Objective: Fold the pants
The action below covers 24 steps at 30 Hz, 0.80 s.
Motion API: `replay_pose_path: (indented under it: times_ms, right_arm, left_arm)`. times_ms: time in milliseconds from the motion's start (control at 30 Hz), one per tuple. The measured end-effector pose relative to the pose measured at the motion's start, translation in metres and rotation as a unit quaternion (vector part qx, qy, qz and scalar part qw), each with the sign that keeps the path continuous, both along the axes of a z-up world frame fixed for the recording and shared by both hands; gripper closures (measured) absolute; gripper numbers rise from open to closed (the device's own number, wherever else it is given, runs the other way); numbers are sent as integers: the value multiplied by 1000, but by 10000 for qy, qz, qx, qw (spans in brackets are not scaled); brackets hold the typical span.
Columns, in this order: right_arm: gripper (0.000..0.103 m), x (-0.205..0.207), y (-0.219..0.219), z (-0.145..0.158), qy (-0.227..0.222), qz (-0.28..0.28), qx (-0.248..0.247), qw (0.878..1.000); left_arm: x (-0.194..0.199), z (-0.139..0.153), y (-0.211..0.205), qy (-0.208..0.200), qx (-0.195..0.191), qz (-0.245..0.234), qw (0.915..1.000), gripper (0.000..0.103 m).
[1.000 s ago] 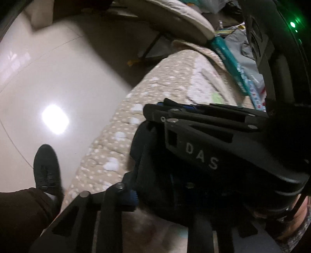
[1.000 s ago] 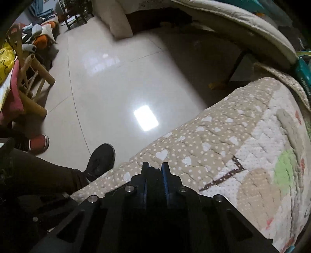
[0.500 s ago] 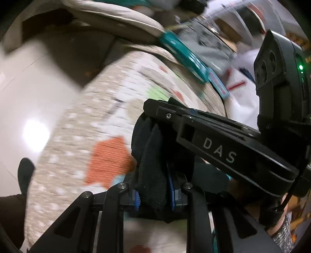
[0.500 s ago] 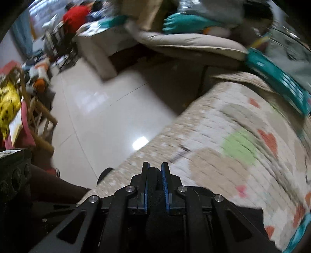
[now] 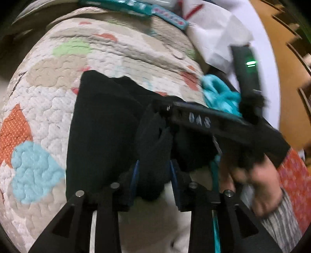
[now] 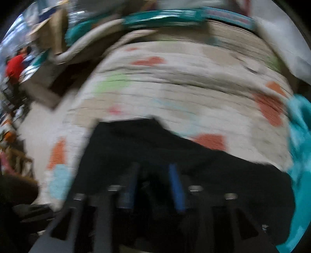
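Black pants (image 5: 101,124) lie on a quilted bed cover (image 5: 48,87) with coloured patches. My left gripper (image 5: 153,169) has a bunch of the black fabric between its blue-padded fingers, held partly apart by the cloth. My right gripper shows in the left wrist view (image 5: 198,120) just right of it, over the same bunch. In the blurred right wrist view the pants (image 6: 194,165) spread ahead and my right gripper (image 6: 153,183) has its fingers apart with dark fabric between them.
A teal cloth (image 5: 221,95) lies on the cover at the right, also in the right wrist view (image 6: 299,140). A teal-edged item (image 5: 155,9) and white fabric (image 5: 213,33) sit at the far side. Floor and clutter (image 6: 15,68) lie left.
Both grippers have swung from over the bed edge and floor inward across the cover, carrying the pants fabric. The pants now lie spread ahead. Both sets of fingers stand wider apart than before.
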State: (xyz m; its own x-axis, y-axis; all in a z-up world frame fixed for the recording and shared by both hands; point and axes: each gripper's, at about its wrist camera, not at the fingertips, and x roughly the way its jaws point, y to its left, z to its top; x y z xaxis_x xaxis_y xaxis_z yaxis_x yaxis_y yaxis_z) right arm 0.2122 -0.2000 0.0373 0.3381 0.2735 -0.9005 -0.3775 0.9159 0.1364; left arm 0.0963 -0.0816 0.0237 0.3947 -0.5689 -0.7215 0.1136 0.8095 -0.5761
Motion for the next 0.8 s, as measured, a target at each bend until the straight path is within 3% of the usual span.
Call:
replay_pose_path:
  times_ms: [33,100,167,233,333,467,567,667,733,800]
  right_arm:
    - [38,1,-12,0,-90,-175,-47,9998]
    - [38,3,-31,9,-308,-581,-42,9978]
    - [43,4,-38,27,-497,-728,317,9956]
    - [51,0,-29,42,-510,-550,893,9932]
    - [52,-14,0,45,-289,-37,1543,9876]
    - [53,-20,32,13,501,464,2007,9773]
    - [53,-22,27,-12,821,274,1444,9857]
    - [54,-23,-6,-17,693,-328,273,9967]
    - [53,-20,-32,-8,694,-843,159,9939]
    - [51,-15,-35,6,511,-891,308,9942]
  left_arm:
    - [-6,5,4,-94,25,-71,9999,71]
    - [-13,13,23,-228,152,123,9996,71]
    - [-21,17,51,-122,136,761,9969,70]
    - [-37,18,77,42,142,1518,9883,70]
    - [-65,13,101,283,335,2103,9767,67]
    - [-72,0,100,464,597,2001,9769,67]
    - [-53,-12,99,506,586,1807,9805,67]
    - [-35,-5,98,208,696,1586,9847,65]
    - [-21,-2,94,-28,715,1456,9868,59]
    - [-8,-5,90,-115,615,1335,9891,57]
